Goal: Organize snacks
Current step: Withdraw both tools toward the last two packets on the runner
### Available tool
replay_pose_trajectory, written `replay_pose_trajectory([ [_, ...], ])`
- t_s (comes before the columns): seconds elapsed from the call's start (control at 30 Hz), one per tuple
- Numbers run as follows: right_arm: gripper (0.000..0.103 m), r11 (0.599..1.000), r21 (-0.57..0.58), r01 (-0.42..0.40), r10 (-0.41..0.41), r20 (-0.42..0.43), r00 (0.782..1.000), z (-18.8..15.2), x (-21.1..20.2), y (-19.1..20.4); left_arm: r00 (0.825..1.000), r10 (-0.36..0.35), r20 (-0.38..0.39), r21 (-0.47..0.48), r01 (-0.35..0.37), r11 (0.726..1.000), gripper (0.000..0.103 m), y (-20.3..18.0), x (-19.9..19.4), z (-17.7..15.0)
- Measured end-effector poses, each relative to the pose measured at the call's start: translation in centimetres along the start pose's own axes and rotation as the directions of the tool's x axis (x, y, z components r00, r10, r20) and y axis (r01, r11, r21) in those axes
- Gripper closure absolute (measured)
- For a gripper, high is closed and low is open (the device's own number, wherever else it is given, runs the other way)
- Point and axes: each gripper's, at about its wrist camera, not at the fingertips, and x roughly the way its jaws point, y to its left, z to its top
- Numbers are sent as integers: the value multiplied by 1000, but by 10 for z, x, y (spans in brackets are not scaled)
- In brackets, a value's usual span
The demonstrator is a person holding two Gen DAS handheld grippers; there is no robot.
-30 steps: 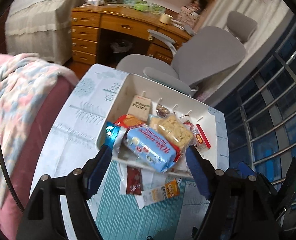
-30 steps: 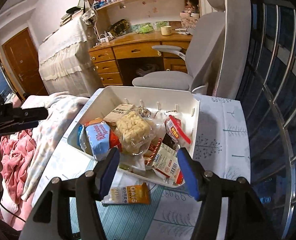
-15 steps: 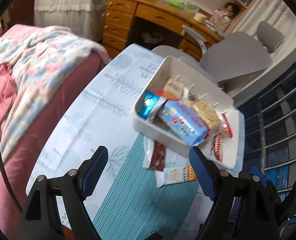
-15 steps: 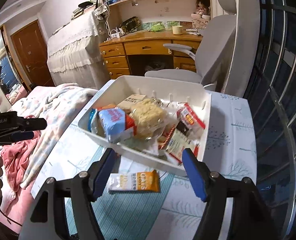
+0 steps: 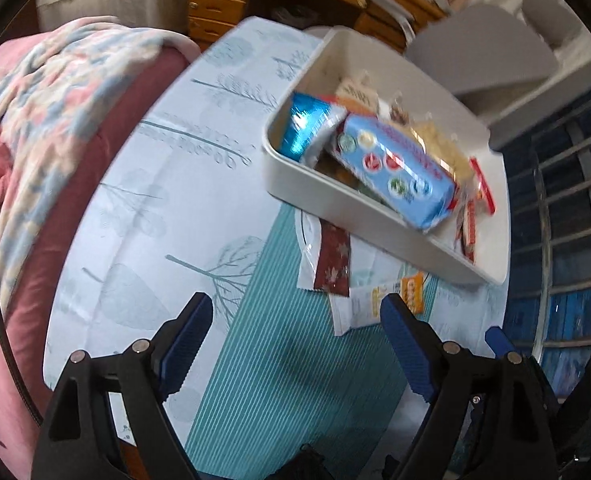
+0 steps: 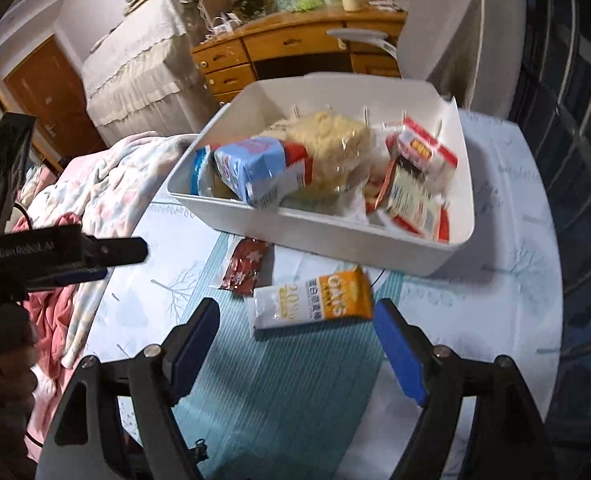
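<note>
two packets out, rest binned

while both grippers hang above the table, each has its jaws spread wide with nothing between them: left gripper [image 5: 297,334], right gripper [image 6: 295,334].

counts:
- one white bin [image 6: 327,236] [image 5: 303,184] on the table, piled with snacks; exact number inside can't be told, several overlap.
- inside, readable items: one light-blue biscuit pack [image 6: 251,170] [image 5: 395,168], one shiny blue foil pack [image 5: 305,126] at the bin's near-left corner, one clear bag of pale puffed snack [image 6: 331,152], red-and-white packets [image 6: 419,160] on the right side.
- two packets outside the bin, both flat on the table just in front of its near wall: one orange-and-white oats packet [image 6: 315,300] [image 5: 379,302], one dark red packet [image 6: 245,266] [image 5: 333,262] just left of it. in the left wrist view the red one's far end slips under the bin edge.

surface: round table, pale tree-print cloth [image 5: 167,184] with a teal striped mat [image 6: 279,380] on top.

room: one wooden desk with drawers [image 6: 295,48], one grey office chair [image 6: 447,28], pink floral blanket [image 5: 35,92] left of the table, barred window [image 5: 567,208] on the right.
</note>
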Motion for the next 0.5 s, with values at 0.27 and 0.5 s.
replay_pose_trajectory([
  [0.27,23,978,208,22,3,-119,993,-16,42,-11,997,9,-82,97,-1,995,18,-11,48,6],
  [0.5,23,925,371,82,-16,-177,984,-26,68,-29,988,5,-155,119,14,993,18,-14,86,14],
])
